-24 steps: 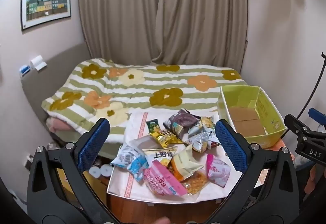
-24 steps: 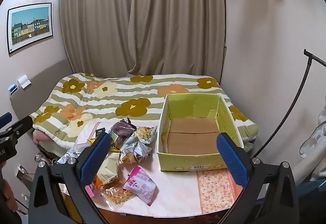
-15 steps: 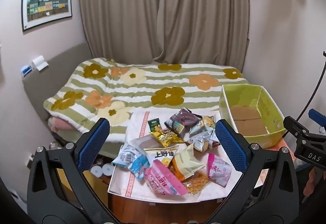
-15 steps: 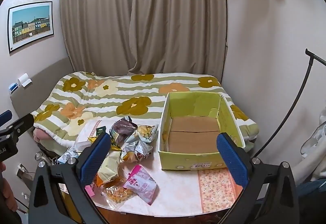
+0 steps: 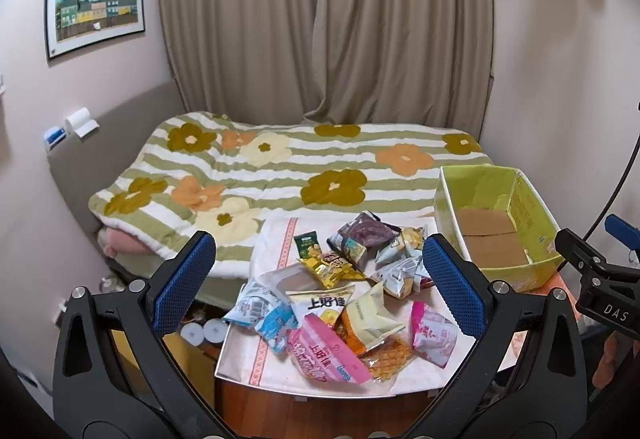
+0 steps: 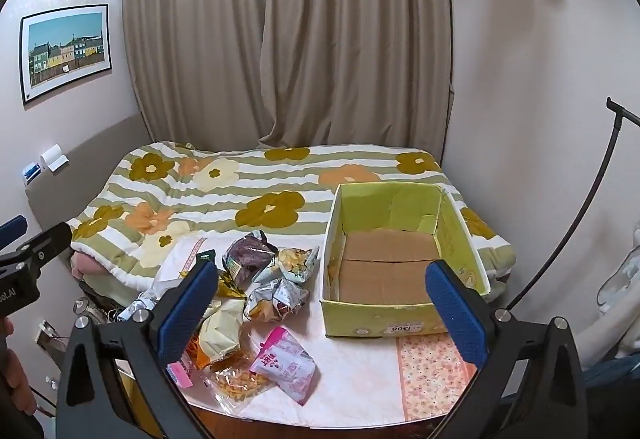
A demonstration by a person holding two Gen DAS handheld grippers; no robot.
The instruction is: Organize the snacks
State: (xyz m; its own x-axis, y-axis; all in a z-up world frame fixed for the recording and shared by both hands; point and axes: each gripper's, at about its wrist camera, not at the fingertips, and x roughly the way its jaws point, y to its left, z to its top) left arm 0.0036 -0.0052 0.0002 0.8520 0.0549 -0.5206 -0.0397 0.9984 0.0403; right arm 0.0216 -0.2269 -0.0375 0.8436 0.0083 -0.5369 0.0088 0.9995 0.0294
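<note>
- A bed (image 5: 280,175) under a green-striped flowered quilt filled the far half of the room, with beige curtains (image 6: 288,39) behind it.
- A low table (image 6: 360,367) with a pale cloth stood in front of the bed, nearest the cameras.
- A yellow-green cardboard box (image 6: 460,239) sat on the table's right side, open side up and holding nothing, its long axis running from near to far.
- The snack packets (image 5: 344,295) lay in a loose pile on the table's left side, just left of the box and apart from it, pointing in mixed directions.
- A pink packet (image 6: 284,363) lay nearest, its long axis slanting from near right to far left.
- The left gripper (image 5: 316,283) hung above the pile, jaws spread wide with nothing in them.
- The right gripper (image 6: 320,303) hung above the box's near left corner, jaws likewise wide apart and holding nothing.
</note>
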